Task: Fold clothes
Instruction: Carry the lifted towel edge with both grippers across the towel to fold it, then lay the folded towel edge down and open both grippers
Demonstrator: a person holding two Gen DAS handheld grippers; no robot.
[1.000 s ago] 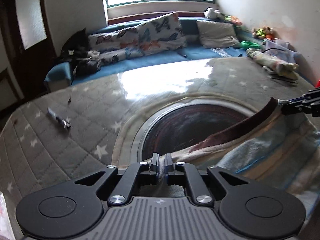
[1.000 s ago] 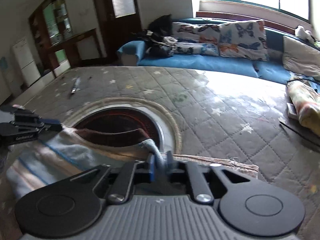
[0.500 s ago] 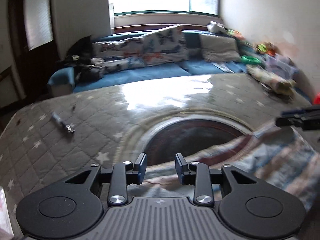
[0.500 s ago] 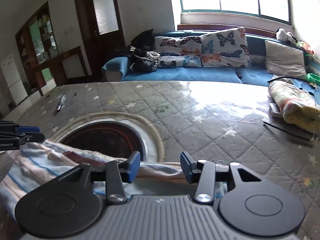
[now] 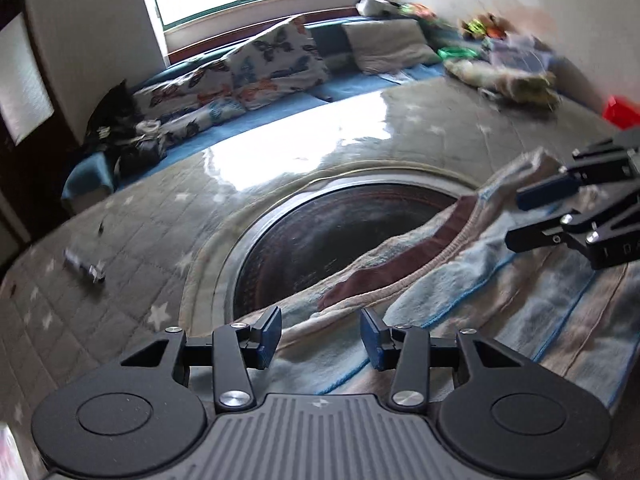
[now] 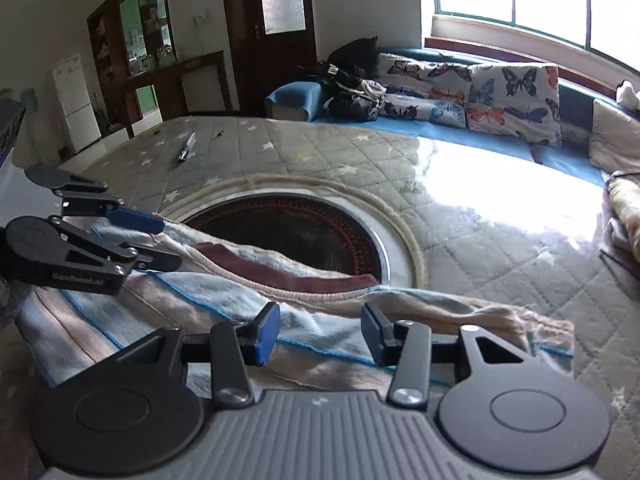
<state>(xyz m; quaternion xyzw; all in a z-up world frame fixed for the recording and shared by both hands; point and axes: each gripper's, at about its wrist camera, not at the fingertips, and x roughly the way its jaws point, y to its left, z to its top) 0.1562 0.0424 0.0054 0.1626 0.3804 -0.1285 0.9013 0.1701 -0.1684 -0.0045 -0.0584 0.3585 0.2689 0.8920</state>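
Observation:
A striped garment [image 5: 460, 276] in pale blue, beige and maroon lies flat on the quilted grey table cover, its far edge over the round dark opening [image 5: 332, 236]. It also shows in the right wrist view [image 6: 248, 292]. My left gripper [image 5: 320, 336] is open and empty just above the garment's near edge. My right gripper [image 6: 320, 332] is open and empty above the garment's other end. The right gripper shows at the right of the left wrist view [image 5: 540, 216], and the left gripper at the left of the right wrist view [image 6: 156, 236].
A pen-like object [image 5: 84, 268] lies on the quilted cover [image 6: 500, 240] to the left. A blue sofa with butterfly pillows [image 6: 472, 88] runs along the far side under the window. A folded cloth pile [image 5: 508, 80] sits at the far right.
Both grippers were shut on the garment's edge a second ago; both have opened and let it go. The garment now lies flat on the cover, and both grippers have pulled back slightly.

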